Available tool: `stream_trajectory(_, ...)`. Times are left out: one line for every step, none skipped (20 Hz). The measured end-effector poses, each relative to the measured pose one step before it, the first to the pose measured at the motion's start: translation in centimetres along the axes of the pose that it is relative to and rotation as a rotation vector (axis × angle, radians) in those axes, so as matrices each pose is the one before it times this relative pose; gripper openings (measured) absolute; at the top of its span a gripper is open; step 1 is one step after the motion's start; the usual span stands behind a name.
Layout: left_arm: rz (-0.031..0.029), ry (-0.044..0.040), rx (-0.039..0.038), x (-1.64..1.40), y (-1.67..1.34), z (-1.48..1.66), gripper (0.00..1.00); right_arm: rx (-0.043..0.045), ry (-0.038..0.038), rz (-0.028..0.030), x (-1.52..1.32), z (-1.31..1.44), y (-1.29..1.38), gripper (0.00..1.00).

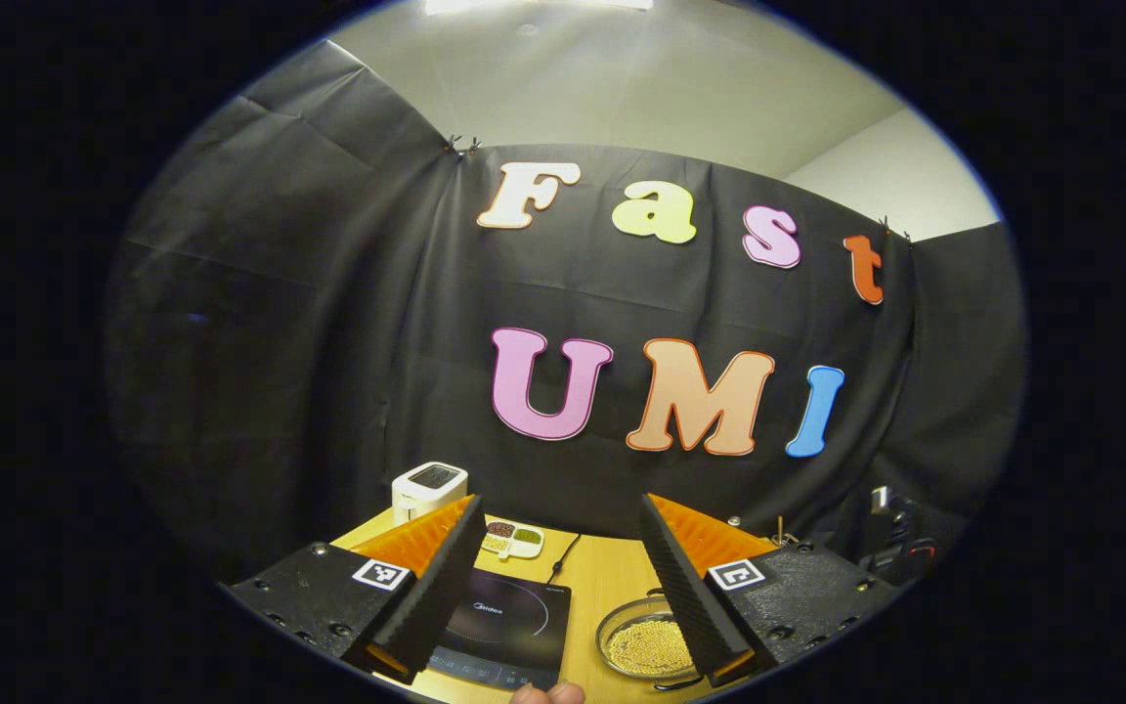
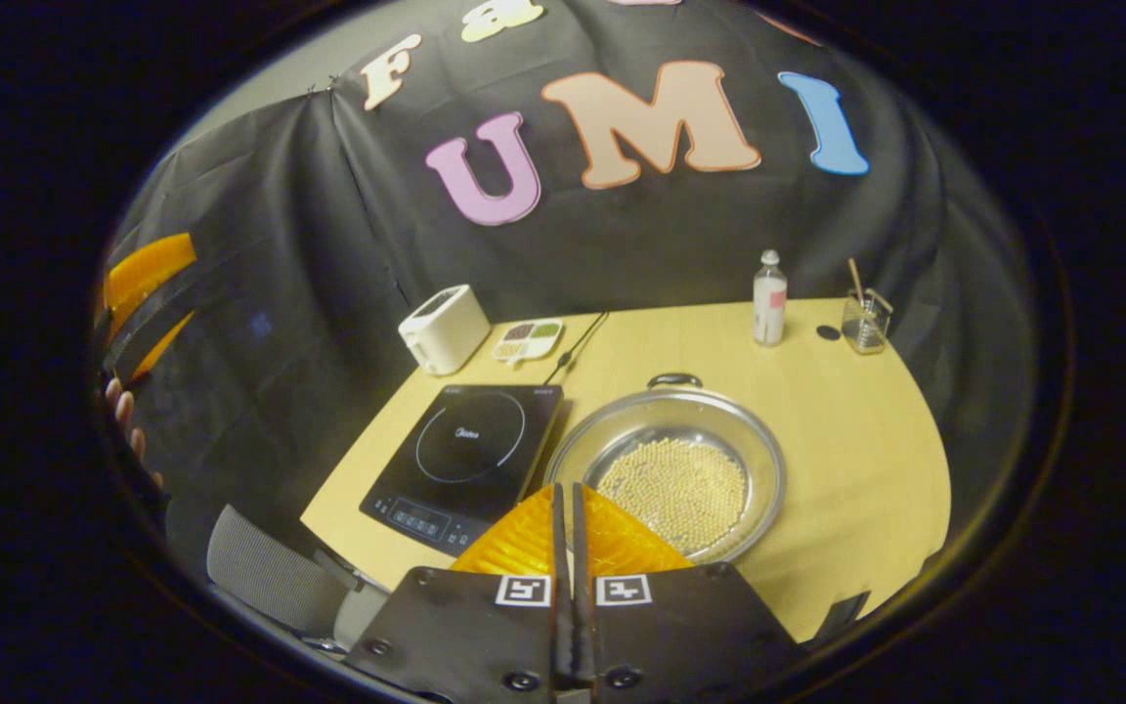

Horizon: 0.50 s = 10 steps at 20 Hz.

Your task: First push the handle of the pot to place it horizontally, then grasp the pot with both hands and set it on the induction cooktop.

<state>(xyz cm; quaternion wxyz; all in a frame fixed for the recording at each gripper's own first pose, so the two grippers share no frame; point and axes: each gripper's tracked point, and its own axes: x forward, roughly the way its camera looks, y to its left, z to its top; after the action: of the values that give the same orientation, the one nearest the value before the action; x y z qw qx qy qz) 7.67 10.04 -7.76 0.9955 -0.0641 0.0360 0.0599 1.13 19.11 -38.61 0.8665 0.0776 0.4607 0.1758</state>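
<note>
A wide steel pot (image 2: 749, 440) with pale beads inside stands on the wooden table (image 2: 846, 430), just right of the black induction cooktop (image 2: 465, 450). One dark handle (image 2: 674, 379) sits at its far rim. My right gripper (image 2: 566, 487) is shut with nothing in it, and hangs above the pot's near-left rim. My left gripper (image 1: 558, 504) is open and empty, held high over the table. Between and below its fingers lie the cooktop (image 1: 504, 616) and the pot (image 1: 646, 640). Its orange fingers (image 2: 148, 269) show at the far left, with a hand (image 2: 128, 420) below them.
Behind the cooktop stand a white appliance (image 2: 444, 328) and a small divided dish (image 2: 529, 340), with a cable running between. A bottle (image 2: 769, 298) and a glass with a stick (image 2: 863, 318) stand at the back right. A grey chair (image 2: 270, 572) is at the table's near-left edge.
</note>
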Motion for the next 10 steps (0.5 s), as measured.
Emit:
stream_trajectory(0.01049,-0.00089,-0.00296,0.009,0.351,-0.006,0.95,-0.00153,0.03643,0.00387,0.731,-1.047,-0.038,0.02)
stream_trajectory(0.00989,-0.00098,-0.00399,-0.023,0.296,0.077,0.95,-0.00382,0.02592,0.00265,0.601,-0.899,0.041,0.03)
stream_trajectory(0.00816,-0.00225,-0.00261,-0.174,0.316,-0.018,0.95,-0.00992,0.02561,0.00026,0.668,-0.78,-0.042,0.03)
stream_trajectory(0.00927,-0.00361,-0.0013,-0.116,0.293,0.13,0.95,-0.01189,0.02455,0.00375,0.464,-1.024,0.115,0.02)
stream_trajectory(0.00748,-0.00196,-0.00183,-0.033,0.202,0.072,0.95,-0.01164,0.02467,0.00388,0.574,-0.699,0.026,0.02)
stream_trajectory(0.00802,-0.00033,-0.00137,-0.048,0.263,-0.074,0.92,-0.0073,0.02577,0.00205,0.407,-1.044,-0.018,0.03)
stream_trajectory(0.0091,-0.00125,-0.00307,-0.149,0.318,0.078,0.92,0.00474,0.02362,0.00197,0.594,-0.679,-0.007,0.03)
stream_trajectory(0.00833,-0.00101,-0.00568,-0.067,0.254,-0.01,0.92,0.00781,0.02235,0.00082,0.689,-0.742,-0.068,0.03)
stream_trajectory(0.00626,0.00066,-0.00689,-0.147,0.205,-0.041,0.92,0.00089,0.0226,-0.00164,0.646,-0.731,-0.061,0.03)
stream_trajectory(0.00417,0.00242,-0.00553,-0.125,0.11,-0.127,0.92,-0.00804,0.02512,-0.00229,0.612,-0.858,-0.064,0.03)
